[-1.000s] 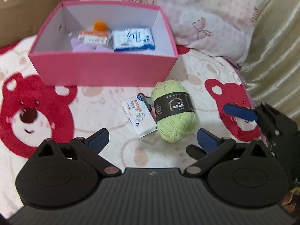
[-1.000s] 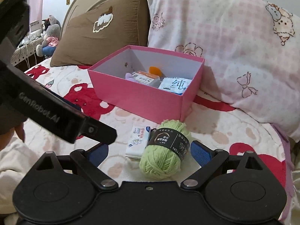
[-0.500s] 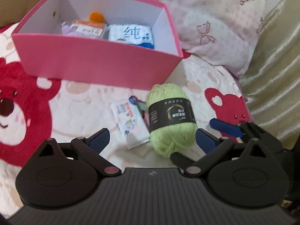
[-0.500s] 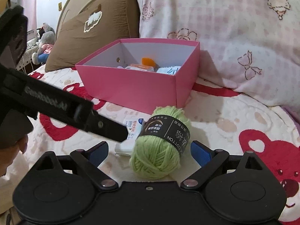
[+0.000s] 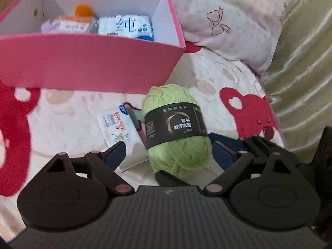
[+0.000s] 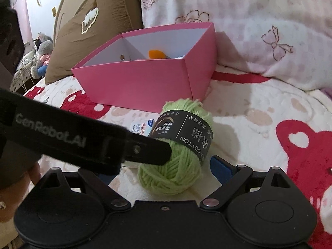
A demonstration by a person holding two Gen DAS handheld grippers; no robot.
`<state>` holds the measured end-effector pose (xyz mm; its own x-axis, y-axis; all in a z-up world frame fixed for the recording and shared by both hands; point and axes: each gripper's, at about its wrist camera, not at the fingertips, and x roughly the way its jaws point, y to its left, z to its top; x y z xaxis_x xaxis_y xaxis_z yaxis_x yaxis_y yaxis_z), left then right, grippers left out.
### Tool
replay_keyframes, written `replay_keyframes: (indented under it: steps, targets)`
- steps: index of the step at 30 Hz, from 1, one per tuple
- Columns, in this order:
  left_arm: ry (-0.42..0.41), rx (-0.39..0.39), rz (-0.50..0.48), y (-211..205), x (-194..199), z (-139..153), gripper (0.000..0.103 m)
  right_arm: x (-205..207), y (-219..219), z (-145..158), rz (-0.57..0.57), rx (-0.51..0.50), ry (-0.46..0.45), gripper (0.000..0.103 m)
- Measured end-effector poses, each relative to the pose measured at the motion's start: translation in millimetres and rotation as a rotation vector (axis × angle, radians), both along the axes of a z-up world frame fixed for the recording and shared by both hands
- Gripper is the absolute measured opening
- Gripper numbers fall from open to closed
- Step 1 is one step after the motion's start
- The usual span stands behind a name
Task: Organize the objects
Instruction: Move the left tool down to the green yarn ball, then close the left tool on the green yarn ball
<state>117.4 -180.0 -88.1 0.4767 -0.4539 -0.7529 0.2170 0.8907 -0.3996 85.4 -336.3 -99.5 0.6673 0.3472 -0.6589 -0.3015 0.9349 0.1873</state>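
Observation:
A green yarn ball [image 5: 176,128] with a black label lies on the bear blanket, next to a white tissue packet [image 5: 122,132]. A pink box [image 5: 87,58] behind them holds packets and an orange thing. My left gripper [image 5: 168,155] is open, its fingers either side of the yarn and packet. My right gripper [image 6: 166,166] is open around the yarn [image 6: 180,145] from the other side. The left gripper's finger [image 6: 132,149] crosses the right wrist view and hides the right gripper's left finger and most of the packet [image 6: 141,127]. The box [image 6: 145,83] stands beyond.
A pink checked pillow [image 6: 259,20] and a brown pillow [image 6: 93,27] lean behind the box. A gold curtain [image 5: 300,72] hangs at the right of the bed. Plush toys [image 6: 41,58] sit far left.
Both grippers have moved forward and down toward the yarn ball, which now lies between their open fingers. The yarn and packet have not moved.

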Motion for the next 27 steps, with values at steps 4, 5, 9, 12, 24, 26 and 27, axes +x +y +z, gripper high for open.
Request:
replay_keyframes:
  steps: [4,5,9,12,24,26,27]
  targets:
    - [-0.005,-0.031,0.002,0.7,5.2,-1.7,0.080,4.2,0.8,-3.9,0.011,0.001,0.005,0.095]
    - [-0.009,-0.030,0.003,0.7,6.4,-1.6,0.078,5.1,1.6,-5.2,0.016,0.004,0.010,0.095]
    - [-0.008,-0.014,0.004,0.0,13.5,-1.1,0.067,7.0,4.6,-7.0,0.013,0.010,0.011,0.094]
    - [-0.007,-0.024,-0.007,0.4,15.7,-1.4,0.061,7.3,6.4,-4.8,0.009,-0.011,0.010,0.082]
    - [0.047,-0.079,0.005,-9.0,4.7,-22.0,0.058,2.5,-0.8,-14.2,-0.040,-0.025,0.059,0.067]
    - [0.034,-0.080,0.000,-12.1,1.2,-22.0,0.058,0.8,-1.3,-12.7,-0.034,-0.028,0.050,0.065]
    - [0.038,-0.082,-0.002,-13.3,1.1,-22.3,0.058,0.1,-1.7,-12.3,-0.034,-0.027,0.048,0.064]
